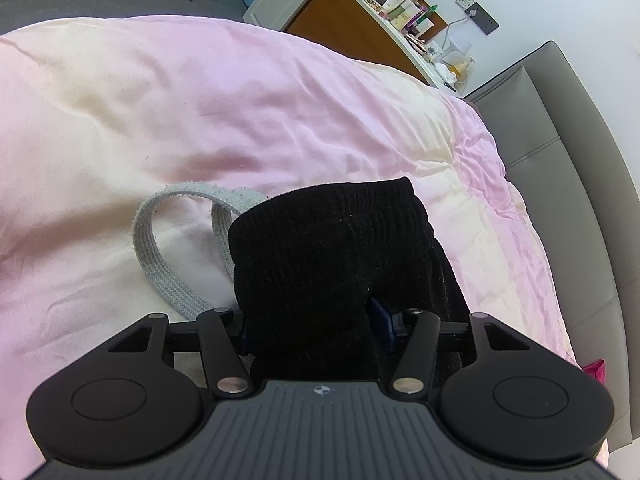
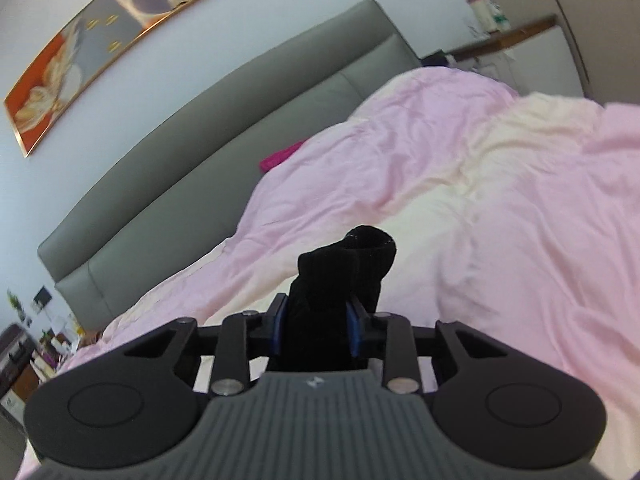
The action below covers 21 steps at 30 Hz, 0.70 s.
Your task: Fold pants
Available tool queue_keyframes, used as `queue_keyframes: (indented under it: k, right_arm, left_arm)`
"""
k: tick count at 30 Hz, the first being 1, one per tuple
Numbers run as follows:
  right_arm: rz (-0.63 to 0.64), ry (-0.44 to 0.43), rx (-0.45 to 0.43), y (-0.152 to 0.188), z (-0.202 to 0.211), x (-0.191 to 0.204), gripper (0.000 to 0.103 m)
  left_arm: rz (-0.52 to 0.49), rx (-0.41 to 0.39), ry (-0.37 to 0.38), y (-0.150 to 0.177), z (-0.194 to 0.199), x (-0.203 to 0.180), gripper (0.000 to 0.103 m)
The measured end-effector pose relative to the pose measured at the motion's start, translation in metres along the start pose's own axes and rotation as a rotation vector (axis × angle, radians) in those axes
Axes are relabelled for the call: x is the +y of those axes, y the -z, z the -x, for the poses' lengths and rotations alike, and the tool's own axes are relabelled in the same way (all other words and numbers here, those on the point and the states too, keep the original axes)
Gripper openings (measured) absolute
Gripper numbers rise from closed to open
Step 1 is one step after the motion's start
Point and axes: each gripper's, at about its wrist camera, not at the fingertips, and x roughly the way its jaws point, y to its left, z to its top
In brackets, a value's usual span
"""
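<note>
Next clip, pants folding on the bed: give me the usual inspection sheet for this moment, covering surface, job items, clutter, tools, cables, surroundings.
Surface: pink and cream duvet, rumpled.
Job's things: black ribbed pants, bunched, gripped in both tools.
Clutter: grey webbing strap looped on the duvet beside the pants; magenta item near the headboard.
Grippers: left tool shut on the fabric; right tool shut on a bunch of it.
Cables: white lead from the wall socket.
Surroundings: grey headboard, framed picture, crowded side shelf.
</note>
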Motion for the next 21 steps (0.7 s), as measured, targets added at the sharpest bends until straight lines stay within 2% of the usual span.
queue_keyframes:
  k: [2, 6, 9, 12, 14, 18, 21]
  right_arm:
    - [0.132, -0.018, 0.011, 0.004, 0.001, 0.035, 0.025]
    - [0.404, -0.060, 0.059, 0.033, 0.007, 0.100, 0.024]
    - [0.641, -0.080, 0.115, 0.070, 0.006, 0.142, 0.023]
    - [0.834, -0.105, 0.168, 0.110, 0.007, 0.164, 0.021]
    - [0.902, -0.121, 0.194, 0.130, 0.008, 0.168, 0.020]
    - [0.913, -0.112, 0.202, 0.143, 0.007, 0.163, 0.020]
    - [0.887, -0.093, 0.184, 0.143, 0.008, 0.157, 0.020]
  left_arm:
    - [0.000, 0.003, 0.002, -0.001, 0.000, 0.001, 0.062]
    - [0.002, 0.011, 0.007, -0.002, -0.001, 0.003, 0.062]
    - [0.015, 0.027, 0.011, -0.003, -0.001, 0.009, 0.063]
    - [0.054, 0.049, 0.000, -0.003, 0.009, 0.015, 0.064]
    - [0.000, 0.037, -0.034, -0.001, 0.023, 0.009, 0.063]
    - [-0.111, -0.026, -0.106, 0.006, 0.055, -0.008, 0.069]
    - [-0.141, -0.101, -0.101, 0.013, 0.083, -0.022, 0.070]
